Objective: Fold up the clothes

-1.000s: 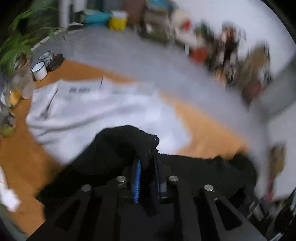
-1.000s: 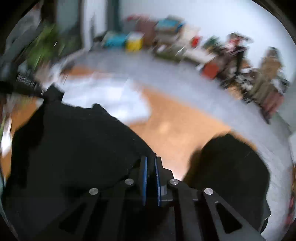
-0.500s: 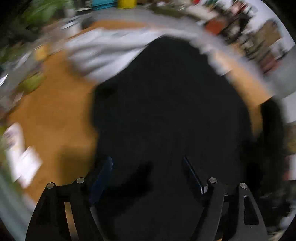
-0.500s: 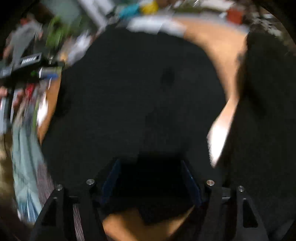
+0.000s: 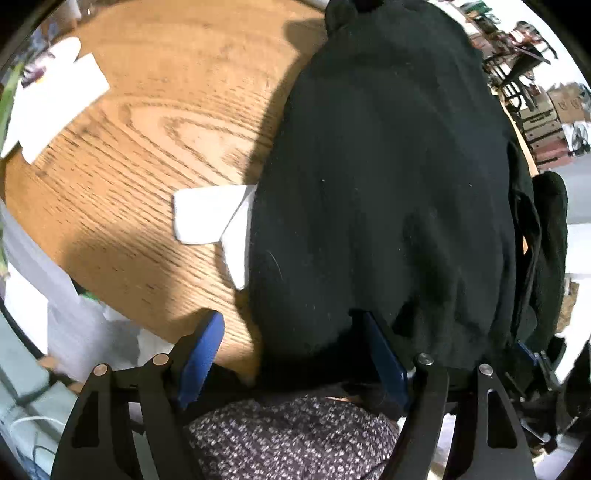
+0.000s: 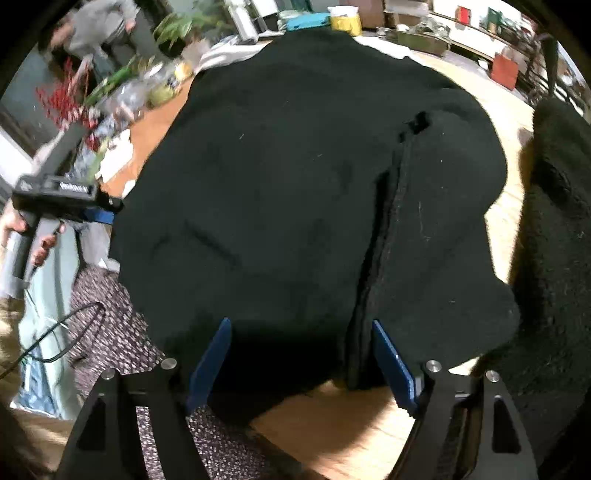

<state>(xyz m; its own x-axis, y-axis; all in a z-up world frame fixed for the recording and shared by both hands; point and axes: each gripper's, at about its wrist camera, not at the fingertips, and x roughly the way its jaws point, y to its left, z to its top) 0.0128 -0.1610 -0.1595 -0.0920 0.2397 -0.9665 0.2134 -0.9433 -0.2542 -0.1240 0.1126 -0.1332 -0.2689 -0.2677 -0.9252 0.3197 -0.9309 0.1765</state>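
Both grippers dropped the black fleece garment [image 6: 295, 184] a second ago; now it lies flat on the wooden table [image 5: 147, 140], long axis running away from the person. Left gripper [image 5: 293, 354] wide open, empty; right gripper [image 6: 301, 363] opening, hem between the jaws, unpinched. Soft, floppy, light: grab near hem corners.

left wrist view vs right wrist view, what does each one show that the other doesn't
Only the left wrist view shows the white folded paper poking out from under the garment's edge and the white sheets at the table's far corner.

Only the right wrist view shows the left tongs from outside, held in a hand, plus the garment's thick seam, the red-berried plants and a yellow container.

Both show the black fleece garment spread on the wooden table and the person's speckled clothing.
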